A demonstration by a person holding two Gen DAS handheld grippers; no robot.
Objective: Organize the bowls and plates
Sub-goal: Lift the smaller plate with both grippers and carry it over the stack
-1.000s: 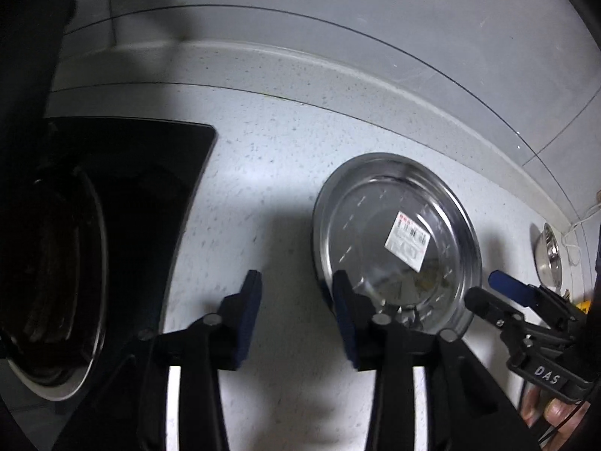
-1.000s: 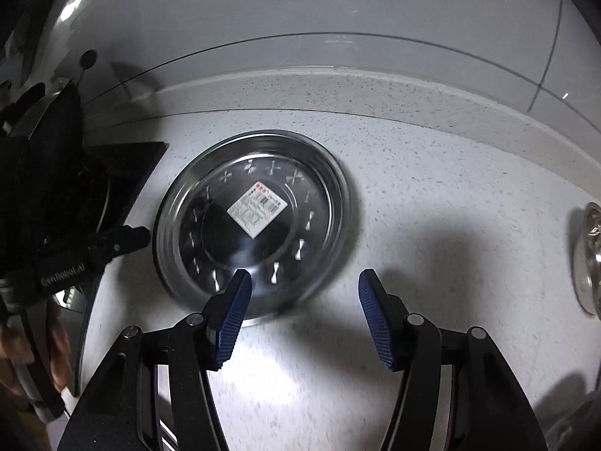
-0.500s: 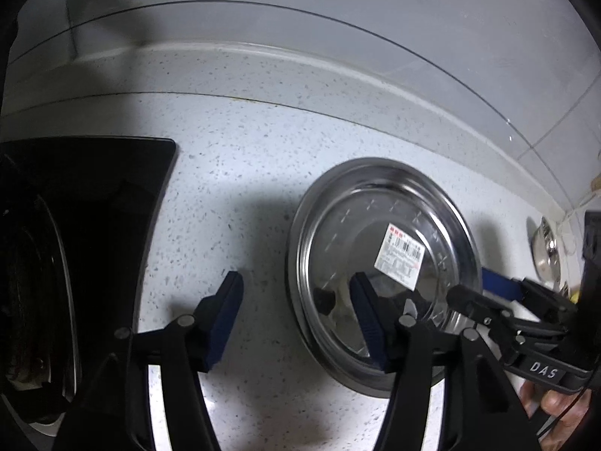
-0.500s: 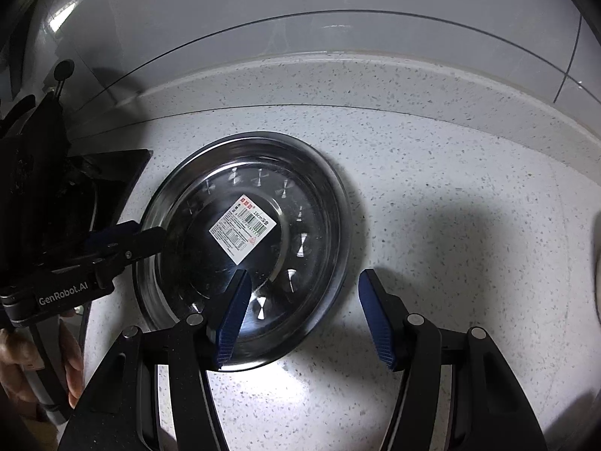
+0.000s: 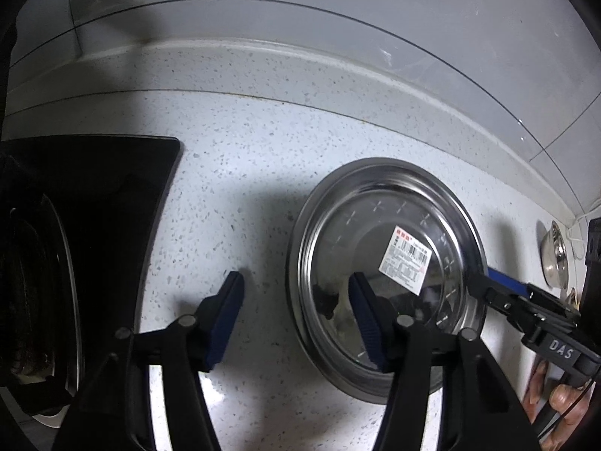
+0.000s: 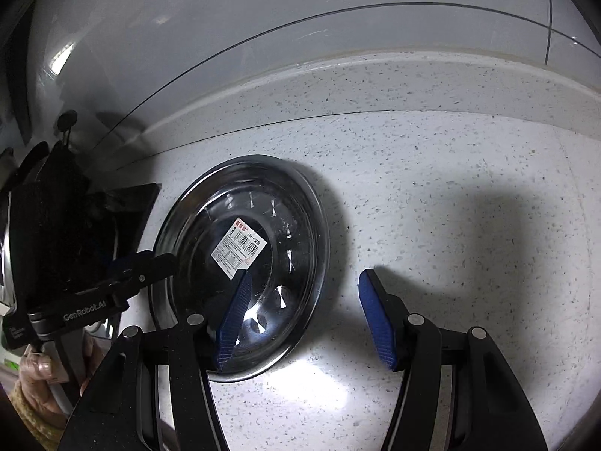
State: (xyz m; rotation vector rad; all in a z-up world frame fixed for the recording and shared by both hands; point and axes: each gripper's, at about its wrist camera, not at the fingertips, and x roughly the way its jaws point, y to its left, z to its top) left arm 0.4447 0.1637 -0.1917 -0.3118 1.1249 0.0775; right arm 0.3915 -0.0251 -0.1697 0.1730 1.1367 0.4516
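On the speckled white counter (image 5: 233,195) lies 1 steel plate (image 5: 383,263), flat, with a white barcode label (image 5: 405,265) stuck near its centre. Left tool (image 5: 296,308): jaws wide apart, holding nothing; its right finger (image 5: 366,323) sits over the plate's near-left part, its left finger over bare counter, so the plate's left rim falls between the 2. Contact with the plate cannot be told. Right tool (image 6: 302,317): jaws wide apart, holding nothing; its left finger (image 6: 234,319) sits over the plate (image 6: 244,263), its right finger over bare counter, the plate's right rim between them. Black cooktop (image 5: 86,225) lies left of the plate, apart from it. 1 small steel bowl (image 5: 555,253) stands far right, near the backsplash, well apart from the plate. A tiled wall (image 6: 300,18) rises behind the counter.
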